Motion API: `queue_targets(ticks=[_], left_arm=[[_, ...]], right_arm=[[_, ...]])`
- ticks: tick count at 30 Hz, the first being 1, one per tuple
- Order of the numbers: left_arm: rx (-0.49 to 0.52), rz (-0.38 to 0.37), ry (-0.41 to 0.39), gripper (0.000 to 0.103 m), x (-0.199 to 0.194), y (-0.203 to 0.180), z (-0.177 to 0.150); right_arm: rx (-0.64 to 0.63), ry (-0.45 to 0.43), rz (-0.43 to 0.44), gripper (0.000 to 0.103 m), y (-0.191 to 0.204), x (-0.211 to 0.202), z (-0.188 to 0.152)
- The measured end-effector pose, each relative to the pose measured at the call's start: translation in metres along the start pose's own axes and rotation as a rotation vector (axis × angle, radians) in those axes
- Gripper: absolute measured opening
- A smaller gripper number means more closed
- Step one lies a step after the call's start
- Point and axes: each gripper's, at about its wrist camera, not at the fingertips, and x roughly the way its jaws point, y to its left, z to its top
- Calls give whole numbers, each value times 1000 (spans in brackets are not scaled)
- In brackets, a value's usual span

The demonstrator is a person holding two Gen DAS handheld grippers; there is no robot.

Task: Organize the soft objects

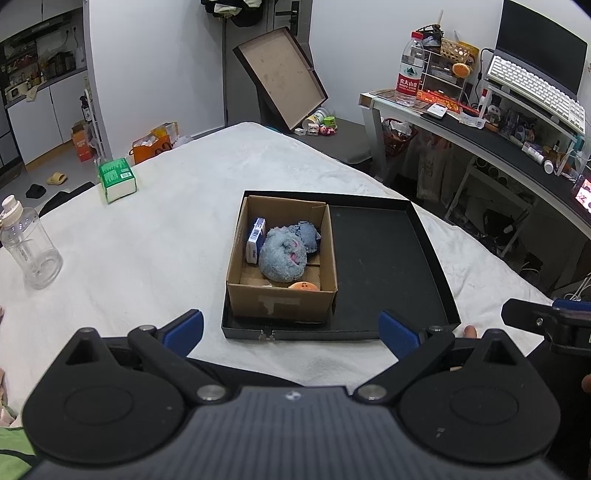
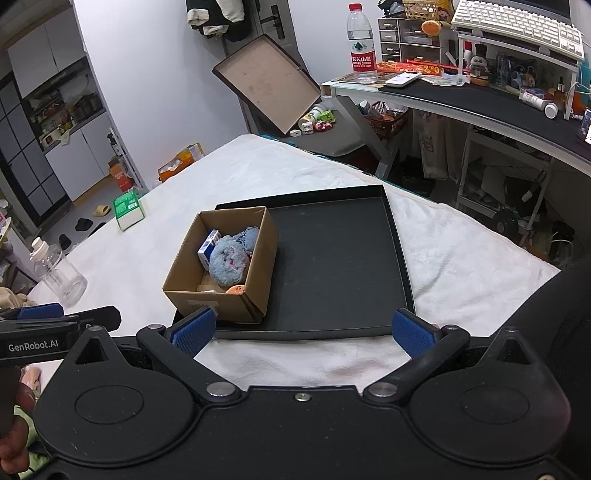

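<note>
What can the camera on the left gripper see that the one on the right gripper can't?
Only the left wrist view shows the laptop screen above the keyboard. Only the right wrist view shows the small drawer unit on the desk. Both show the cardboard box in the black tray, the fluffy blue toy inside it, and the green carton.
</note>
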Motion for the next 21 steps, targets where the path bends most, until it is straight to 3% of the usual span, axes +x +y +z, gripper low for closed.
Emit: queue_targets(ticks=[21], left_arm=[[4, -2, 8, 100, 0, -1, -1]], right_arm=[[-11, 7, 17, 103, 9, -1, -4]])
